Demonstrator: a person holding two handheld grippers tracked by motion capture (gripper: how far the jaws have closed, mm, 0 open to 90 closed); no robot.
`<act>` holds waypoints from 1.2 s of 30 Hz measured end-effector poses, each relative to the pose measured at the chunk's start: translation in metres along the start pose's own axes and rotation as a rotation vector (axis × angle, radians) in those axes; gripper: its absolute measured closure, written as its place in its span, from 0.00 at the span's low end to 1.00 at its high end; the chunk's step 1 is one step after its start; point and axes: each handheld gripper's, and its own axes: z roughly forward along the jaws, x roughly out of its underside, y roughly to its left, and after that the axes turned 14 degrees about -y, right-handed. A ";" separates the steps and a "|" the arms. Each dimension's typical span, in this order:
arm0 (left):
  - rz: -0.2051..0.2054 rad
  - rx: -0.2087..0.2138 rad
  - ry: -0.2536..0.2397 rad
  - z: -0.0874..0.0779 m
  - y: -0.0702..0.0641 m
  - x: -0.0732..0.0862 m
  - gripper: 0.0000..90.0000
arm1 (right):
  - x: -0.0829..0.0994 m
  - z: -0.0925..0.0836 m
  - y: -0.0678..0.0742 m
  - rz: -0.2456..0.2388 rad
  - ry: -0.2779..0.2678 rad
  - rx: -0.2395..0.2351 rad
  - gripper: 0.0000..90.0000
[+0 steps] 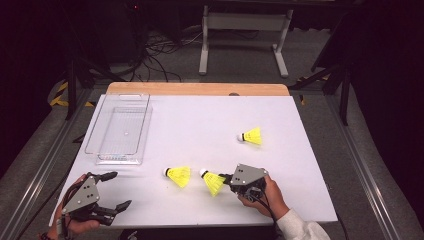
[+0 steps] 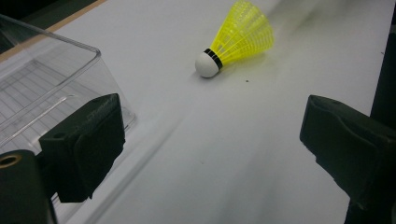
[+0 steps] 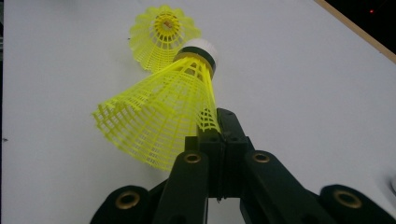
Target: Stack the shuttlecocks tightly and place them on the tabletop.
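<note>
Pinching the skirt edge of a yellow shuttlecock [image 1: 214,182], the right gripper [image 1: 228,178] points toward nine o'clock; the left gripper [image 1: 119,190] gapes wide, holding nothing.

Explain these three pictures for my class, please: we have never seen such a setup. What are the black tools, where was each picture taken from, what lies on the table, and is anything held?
A person sits at a white table and holds a hand tool in each hand; no robot arm is involved. Each tool is a gripper with two black jaws.

The high view looks down from above the person. The other two pictures come from small cameras riding on the grippers, looking along their jaws.

On the table lie a clear plastic tray and three yellow shuttlecocks. The right gripper is shut, pinching the skirt edge of one shuttlecock. A second shuttlecock lies just left of it, and a third shuttlecock lies farther back.

The left gripper is open and holds nothing; its own view shows the tray beside one jaw.
</note>
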 end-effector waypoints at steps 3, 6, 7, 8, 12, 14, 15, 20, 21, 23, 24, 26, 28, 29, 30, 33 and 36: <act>-0.001 0.001 -0.001 0.000 0.000 0.000 0.08 | -0.001 0.005 0.003 -0.010 0.007 -0.014 1.00; 0.000 0.003 0.000 0.000 0.000 0.000 0.08 | -0.001 0.009 0.004 -0.015 0.011 -0.022 1.00; 0.000 0.003 0.000 0.000 0.000 0.000 0.08 | -0.002 0.011 0.004 -0.020 0.013 -0.027 1.00; -0.001 0.004 0.000 0.000 0.000 0.000 0.08 | -0.002 0.013 0.005 -0.019 0.015 -0.030 1.00; 0.002 0.007 0.000 0.000 0.000 0.000 0.08 | -0.004 0.021 0.007 -0.037 0.016 -0.046 1.00; 0.002 0.006 0.000 0.000 0.000 0.000 0.08 | -0.005 0.025 0.007 -0.045 0.021 -0.054 1.00; 0.002 0.006 0.000 0.000 0.000 0.000 0.08 | -0.005 0.028 0.007 -0.051 0.022 -0.056 1.00; 0.000 0.007 0.000 0.000 -0.001 0.000 0.08 | -0.007 0.038 0.007 -0.063 0.033 -0.075 1.00; 0.001 0.007 0.000 0.000 -0.001 0.000 0.08 | -0.008 0.041 0.007 -0.063 0.035 -0.077 1.00; 0.002 0.009 0.000 0.000 0.000 0.000 0.08 | -0.009 0.046 0.006 -0.071 0.040 -0.082 1.00; 0.002 0.009 -0.001 -0.001 0.000 0.000 0.08 | -0.009 0.048 0.006 -0.071 0.041 -0.085 1.00; 0.000 0.006 -0.002 -0.001 0.000 0.001 0.08 | -0.010 0.051 0.006 -0.075 0.048 -0.090 1.00; 0.001 0.008 -0.001 0.000 0.000 0.001 0.08 | -0.010 0.055 0.005 -0.077 0.053 -0.093 1.00; 0.000 0.010 0.000 0.000 0.000 0.001 0.08 | -0.010 0.058 0.005 -0.080 0.056 -0.089 1.00; 0.000 0.010 0.000 0.000 0.000 0.001 0.08 | -0.010 0.058 0.005 -0.080 0.056 -0.089 1.00; 0.001 0.013 -0.001 0.000 -0.001 0.000 0.08 | -0.010 0.064 0.004 -0.080 0.062 -0.094 1.00; -0.001 0.011 0.000 0.000 -0.001 0.001 0.08 | -0.011 0.069 0.004 -0.085 0.064 -0.098 1.00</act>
